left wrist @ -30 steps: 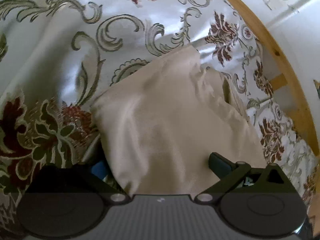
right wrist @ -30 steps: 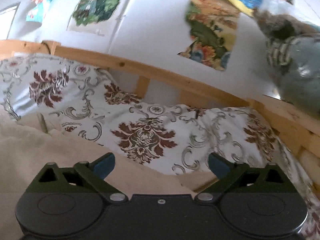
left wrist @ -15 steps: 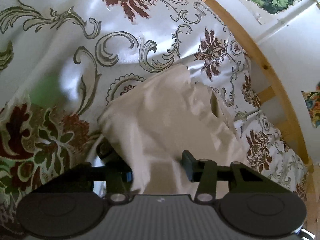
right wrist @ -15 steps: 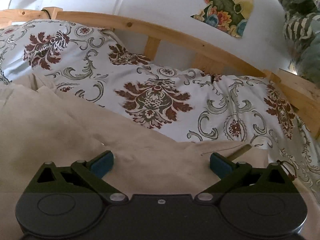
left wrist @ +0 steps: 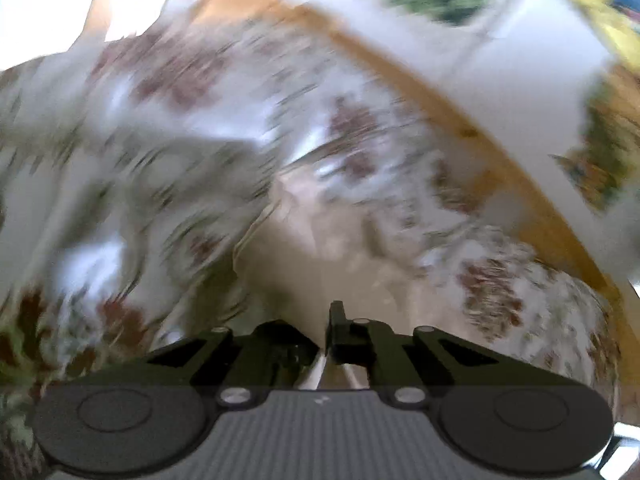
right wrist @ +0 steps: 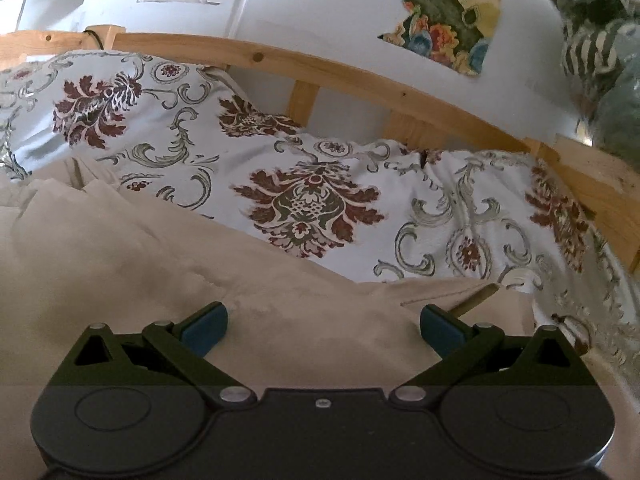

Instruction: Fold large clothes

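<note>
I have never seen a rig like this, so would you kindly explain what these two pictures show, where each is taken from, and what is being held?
There is no robot here: a person holds a two-finger gripper in each hand, and each gripper carries a fisheye camera that looks forward along its fingers. The blurred picture comes from the left gripper. Its jaws have just been closing and now stand shut on the beige garment, pinching a fold of it. The sharp picture comes from the right gripper, whose blue-padded fingers stand wide open above the same beige cloth, gripping nothing. The garment lies on a floral bedspread, on a bed with a wooden frame. Paper pictures hang on the white wall behind.
</note>
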Demonstrator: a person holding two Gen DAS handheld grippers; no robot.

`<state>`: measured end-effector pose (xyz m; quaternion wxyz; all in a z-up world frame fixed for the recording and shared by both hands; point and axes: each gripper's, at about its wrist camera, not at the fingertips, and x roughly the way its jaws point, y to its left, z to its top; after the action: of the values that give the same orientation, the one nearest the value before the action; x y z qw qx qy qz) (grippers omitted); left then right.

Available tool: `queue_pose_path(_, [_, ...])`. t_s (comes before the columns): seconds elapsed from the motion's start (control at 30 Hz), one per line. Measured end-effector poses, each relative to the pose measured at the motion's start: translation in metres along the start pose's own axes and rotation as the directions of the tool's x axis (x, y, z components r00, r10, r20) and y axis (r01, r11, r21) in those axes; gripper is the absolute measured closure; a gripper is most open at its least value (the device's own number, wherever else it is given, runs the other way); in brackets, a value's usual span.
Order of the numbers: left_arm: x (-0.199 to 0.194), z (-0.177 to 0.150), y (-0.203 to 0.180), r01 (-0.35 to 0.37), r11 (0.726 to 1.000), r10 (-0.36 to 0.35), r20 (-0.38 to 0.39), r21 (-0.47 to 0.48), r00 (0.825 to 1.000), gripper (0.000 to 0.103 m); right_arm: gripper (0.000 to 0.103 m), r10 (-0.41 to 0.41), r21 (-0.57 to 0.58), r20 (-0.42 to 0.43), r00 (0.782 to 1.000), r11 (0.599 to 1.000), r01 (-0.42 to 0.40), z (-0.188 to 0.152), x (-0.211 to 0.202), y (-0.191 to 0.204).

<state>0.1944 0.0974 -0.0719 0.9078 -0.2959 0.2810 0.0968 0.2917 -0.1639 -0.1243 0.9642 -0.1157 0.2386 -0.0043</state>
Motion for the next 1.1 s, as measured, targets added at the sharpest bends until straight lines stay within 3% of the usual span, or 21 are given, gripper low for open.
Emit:
queue_pose_path(0.07, [-0.012, 0.000, -0.025, 0.060, 0.989, -0.068, 0.057, 0.134, 0.996, 0.099, 0.002, 0.046, 0.082, 0.001, 0.999, 0.996, -0.046, 0.000, -0.003, -0.012])
queue_pose_path(0.13, [-0.023, 0.000, -0.052, 0.093, 0.958, -0.122, 0.093, 0.272, 0.988, 0.099, 0.009, 0.081, 0.171, 0.019, 0.997, 0.982, -0.083, 0.002, -0.010, -0.026])
queue_pose_path(0.2, [-0.032, 0.001, -0.081, 0.134, 0.902, -0.188, 0.094, 0.410, 0.978, 0.099, 0.028, 0.099, 0.262, 0.014, 0.995, 0.960, -0.100, 0.011, -0.020, -0.045])
queue_pose_path(0.3, [-0.042, -0.001, -0.116, 0.191, 0.815, -0.264, 0.057, 0.546, 0.963, 0.099, 0.035, 0.134, 0.425, 0.021, 0.991, 0.896, -0.130, 0.040, -0.045, -0.088])
queue_pose_path(0.37, [-0.044, -0.005, -0.139, 0.225, 0.763, -0.294, 0.015, 0.606, 0.956, 0.099, 0.037, 0.218, 0.512, 0.010, 0.976, 0.837, -0.192, 0.060, -0.066, -0.118])
queue_pose_path(0.47, [-0.044, -0.018, -0.171, 0.277, 0.683, -0.324, -0.059, 0.676, 0.944, 0.099, 0.037, 0.357, 0.604, 0.072, 0.931, 0.727, -0.326, 0.061, -0.110, -0.159])
queue_pose_path(0.53, [-0.043, -0.033, -0.192, 0.315, 0.627, -0.338, -0.115, 0.713, 0.934, 0.099, 0.033, 0.401, 0.672, 0.122, 0.908, 0.639, -0.373, 0.047, -0.134, -0.181])
queue_pose_path(0.6, [-0.045, -0.057, -0.210, 0.336, 0.540, -0.344, -0.161, 0.772, 0.925, 0.099, 0.028, 0.433, 0.746, 0.197, 0.880, 0.516, -0.421, 0.026, -0.147, -0.202])
queue_pose_path(0.63, [-0.047, -0.071, -0.220, 0.333, 0.483, -0.340, -0.177, 0.810, 0.923, 0.099, 0.026, 0.444, 0.778, 0.247, 0.861, 0.438, -0.449, 0.014, -0.150, -0.212])
queue_pose_path(0.7, [-0.051, -0.097, -0.231, 0.335, 0.391, -0.333, -0.208, 0.857, 0.920, 0.099, 0.020, 0.461, 0.817, 0.303, 0.834, 0.326, -0.476, -0.003, -0.147, -0.226])
queue_pose_path(0.77, [-0.051, -0.119, -0.239, 0.350, 0.325, -0.319, -0.246, 0.879, 0.915, 0.099, 0.020, 0.511, 0.827, 0.317, 0.799, 0.263, -0.496, -0.014, -0.136, -0.232])
queue_pose_path(0.8, [-0.052, -0.129, -0.241, 0.360, 0.305, -0.315, -0.264, 0.882, 0.912, 0.099, 0.020, 0.537, 0.831, 0.330, 0.776, 0.224, -0.508, -0.020, -0.128, -0.232])
queue_pose_path(0.87, [-0.052, -0.148, -0.242, 0.388, 0.257, -0.313, -0.304, 0.885, 0.900, 0.099, 0.020, 0.558, 0.861, 0.322, 0.764, 0.163, -0.482, -0.032, -0.115, -0.231])
queue_pose_path(0.9, [-0.052, -0.156, -0.240, 0.401, 0.231, -0.312, -0.323, 0.887, 0.894, 0.099, 0.020, 0.568, 0.875, 0.295, 0.768, 0.162, -0.456, -0.036, -0.109, -0.230])
queue_pose_path(0.97, [-0.054, -0.169, -0.236, 0.423, 0.182, -0.309, -0.356, 0.888, 0.882, 0.099, 0.021, 0.581, 0.888, 0.205, 0.788, 0.228, -0.399, -0.040, -0.098, -0.228])
queue_pose_path(1.03, [-0.055, -0.177, -0.232, 0.463, 0.146, -0.314, -0.403, 0.874, 0.860, 0.099, 0.025, 0.592, 0.883, 0.151, 0.792, 0.280, -0.377, -0.042, -0.091, -0.224])
queue_pose_path(1.1, [-0.056, -0.182, -0.230, 0.486, 0.110, -0.320, -0.432, 0.867, 0.843, 0.099, 0.031, 0.588, 0.879, 0.136, 0.797, 0.300, -0.371, -0.041, -0.090, -0.222])
